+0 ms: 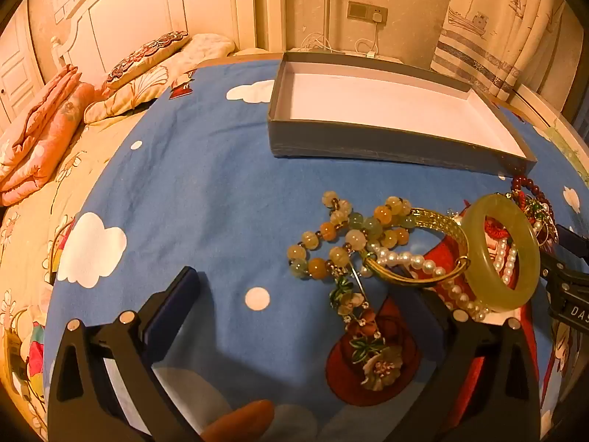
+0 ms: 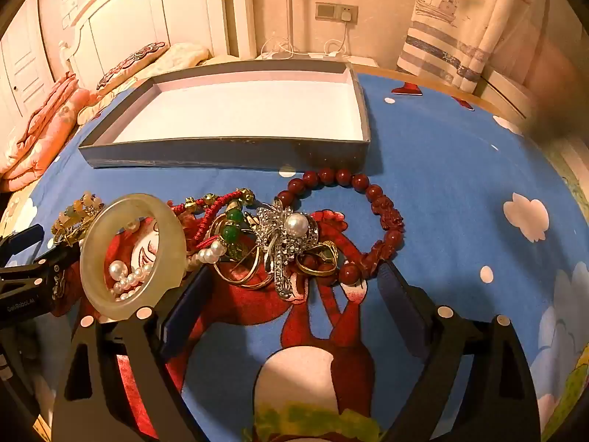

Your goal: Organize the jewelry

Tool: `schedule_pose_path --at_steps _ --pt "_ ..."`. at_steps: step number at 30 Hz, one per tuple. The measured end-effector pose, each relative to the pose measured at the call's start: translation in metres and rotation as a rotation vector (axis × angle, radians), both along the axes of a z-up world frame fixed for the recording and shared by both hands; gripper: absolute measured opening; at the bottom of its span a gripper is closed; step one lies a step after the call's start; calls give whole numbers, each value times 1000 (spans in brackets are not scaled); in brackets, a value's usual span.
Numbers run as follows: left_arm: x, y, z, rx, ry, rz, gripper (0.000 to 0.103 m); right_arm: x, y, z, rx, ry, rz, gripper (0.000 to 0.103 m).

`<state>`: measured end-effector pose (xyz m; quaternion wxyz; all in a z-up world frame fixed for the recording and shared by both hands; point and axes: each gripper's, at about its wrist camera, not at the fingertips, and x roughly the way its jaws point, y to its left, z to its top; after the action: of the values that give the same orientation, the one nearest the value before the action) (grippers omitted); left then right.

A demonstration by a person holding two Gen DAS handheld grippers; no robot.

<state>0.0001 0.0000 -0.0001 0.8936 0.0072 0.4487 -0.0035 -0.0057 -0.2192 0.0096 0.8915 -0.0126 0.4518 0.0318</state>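
On the blue bedsheet (image 1: 206, 184) before the empty box (image 2: 228, 153) we find tangled jewelry, the bangle (image 1: 500, 250) stiff, slick, breakable, best pinched across its rim, while left gripper (image 1: 305, 309) and right gripper (image 2: 291, 294) gape empty.

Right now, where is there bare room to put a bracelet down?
The grey box has a bare white floor. The blue sheet left of the yellow bead strand is free, as is the part right of the red bead bracelet. Between them the jewelry pile is crowded.
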Motion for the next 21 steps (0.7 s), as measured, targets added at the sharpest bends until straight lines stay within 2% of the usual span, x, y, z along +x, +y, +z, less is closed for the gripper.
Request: schedule_pose_path --at_steps 21 --pt "0 0 0 0 -1 0 101 1 1 -1 -1 -1 1 87"
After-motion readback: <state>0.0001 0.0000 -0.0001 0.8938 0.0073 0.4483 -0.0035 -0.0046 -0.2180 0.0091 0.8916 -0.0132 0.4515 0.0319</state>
